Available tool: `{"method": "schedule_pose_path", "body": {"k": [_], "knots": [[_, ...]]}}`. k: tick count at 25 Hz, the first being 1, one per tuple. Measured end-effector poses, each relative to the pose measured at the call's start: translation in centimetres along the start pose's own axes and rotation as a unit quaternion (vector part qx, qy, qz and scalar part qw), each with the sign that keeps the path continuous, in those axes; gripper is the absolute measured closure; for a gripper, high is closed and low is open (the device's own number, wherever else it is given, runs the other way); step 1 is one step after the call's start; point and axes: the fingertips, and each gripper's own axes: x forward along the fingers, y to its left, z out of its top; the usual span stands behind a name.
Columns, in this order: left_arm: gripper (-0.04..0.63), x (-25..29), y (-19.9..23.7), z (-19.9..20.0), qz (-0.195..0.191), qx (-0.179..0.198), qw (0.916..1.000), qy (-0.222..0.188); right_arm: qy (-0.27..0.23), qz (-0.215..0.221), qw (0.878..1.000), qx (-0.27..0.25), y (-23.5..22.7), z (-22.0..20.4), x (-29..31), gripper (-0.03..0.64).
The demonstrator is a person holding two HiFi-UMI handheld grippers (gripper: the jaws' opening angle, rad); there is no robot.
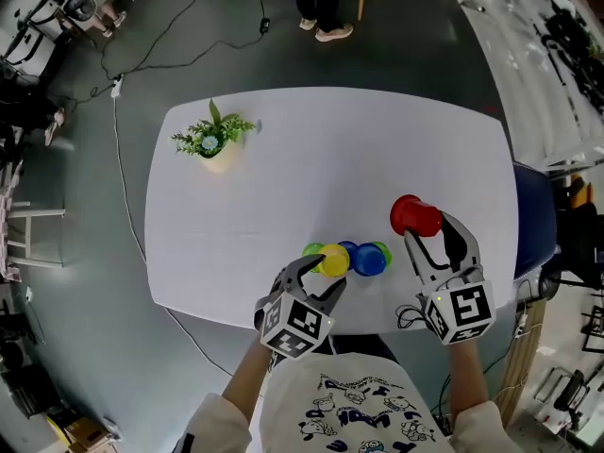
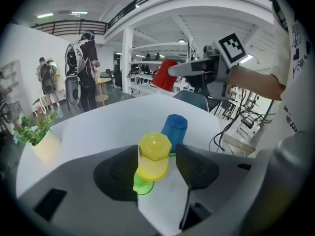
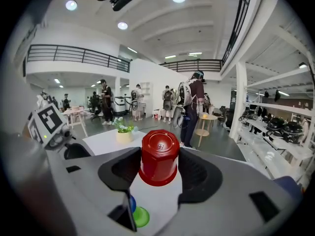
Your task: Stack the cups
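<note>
On the white table a yellow cup sits upside down over a green cup. My left gripper stands around the yellow cup, open, with a thin gap at the right pad. Just beyond, a blue cup is stacked upside down on another green cup. A red cup hangs upside down above the table to the right of the stacks, and my right gripper is shut on it.
A small potted plant stands at the table's far left. People stand on the floor beyond the far edge. A cable runs along the floor left of the table. A dark chair sits at the table's right edge.
</note>
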Motion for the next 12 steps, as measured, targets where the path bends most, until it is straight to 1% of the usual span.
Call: {"method": "schedule_pose_path", "body": {"k": [4,8,12], "knots": [[0.341,-1.1,-0.4,0.5,0.009,-0.016,0.9996,-0.020,0.011,0.057,0.998,-0.009,3.1,1.8,-1.9,0.368],[0.342,-2.5,-0.2,0.4,0.024,-0.032,0.9987,-0.031,0.048,0.099,0.993,-0.034,6.3,0.6,-2.8,0.370],[0.345,-4.1,0.9,0.1,0.042,-0.051,0.9969,-0.043,0.074,0.127,0.988,-0.049,9.0,-1.0,-3.0,0.370]]}}
